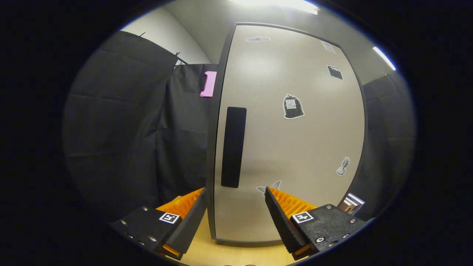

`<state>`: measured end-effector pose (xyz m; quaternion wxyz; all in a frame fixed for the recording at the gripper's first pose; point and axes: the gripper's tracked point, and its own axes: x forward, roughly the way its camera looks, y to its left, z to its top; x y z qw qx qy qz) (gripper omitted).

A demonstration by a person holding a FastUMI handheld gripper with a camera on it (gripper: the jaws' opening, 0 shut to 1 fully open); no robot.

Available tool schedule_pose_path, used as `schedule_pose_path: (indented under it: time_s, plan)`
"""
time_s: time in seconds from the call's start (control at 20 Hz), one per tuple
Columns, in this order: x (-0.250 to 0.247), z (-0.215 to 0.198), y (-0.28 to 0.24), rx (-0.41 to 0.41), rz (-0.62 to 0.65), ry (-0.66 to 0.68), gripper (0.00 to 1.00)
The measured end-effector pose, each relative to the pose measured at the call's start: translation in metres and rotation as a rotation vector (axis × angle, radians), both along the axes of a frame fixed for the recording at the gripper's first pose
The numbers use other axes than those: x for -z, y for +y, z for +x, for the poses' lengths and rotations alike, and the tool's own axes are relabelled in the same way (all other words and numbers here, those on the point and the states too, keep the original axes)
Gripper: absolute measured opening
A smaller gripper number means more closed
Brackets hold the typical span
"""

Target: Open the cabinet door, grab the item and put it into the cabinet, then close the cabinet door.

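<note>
A tall beige cabinet door (295, 147) stands just ahead of my gripper (235, 199), seemingly closed. It carries a black vertical handle recess (233, 146) near its left edge and several stickers. My fingers stand open with a wide gap and hold nothing. The door's left edge (211, 173) runs down between the two fingers, close to the left one. The right fingertip (275, 201) is in front of the door's lower face. The cabinet stands on a light wooden surface (221, 251).
Black cloth (129, 129) hangs to the left of the cabinet and also to its right. A pink shape (209, 84) sits on the cloth by the door's upper left edge. A small striped object (353, 201) lies at the cabinet's lower right, beyond the right finger.
</note>
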<state>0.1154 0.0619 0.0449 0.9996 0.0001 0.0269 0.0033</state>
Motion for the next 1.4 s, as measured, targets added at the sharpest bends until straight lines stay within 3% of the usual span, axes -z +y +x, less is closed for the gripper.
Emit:
schedule_pose_path:
  time_s: [0.1, 0.2, 0.4, 0.5, 0.6, 0.8, 0.85, 1.05, 1.15, 1.3, 1.4]
  plan:
    - [-0.012, 0.014, 0.001, 0.010, 0.015, -0.018, 0.92]
    - [-0.015, 0.025, -0.002, 0.030, 0.010, -0.013, 0.83]
    - [-0.013, 0.027, 0.006, 0.004, 0.012, 0.004, 0.33]
    - [-0.012, 0.021, -0.006, 0.059, -0.066, -0.003, 0.28]
    - [0.002, 0.021, 0.006, 0.000, -0.057, 0.028, 0.02]
    - [0.016, 0.013, 0.020, -0.080, 0.059, 0.077, 0.03]
    - [0.013, 0.010, 0.020, -0.083, 0.075, 0.069, 0.23]
    - [-0.004, 0.018, 0.022, -0.065, 0.017, 0.011, 0.55]
    - [-0.012, 0.027, 0.007, 0.026, -0.032, -0.010, 0.65]
    - [-0.017, 0.043, 0.007, 0.027, -0.013, -0.007, 0.66]
    - [-0.014, 0.049, 0.009, -0.023, -0.003, 0.002, 0.44]
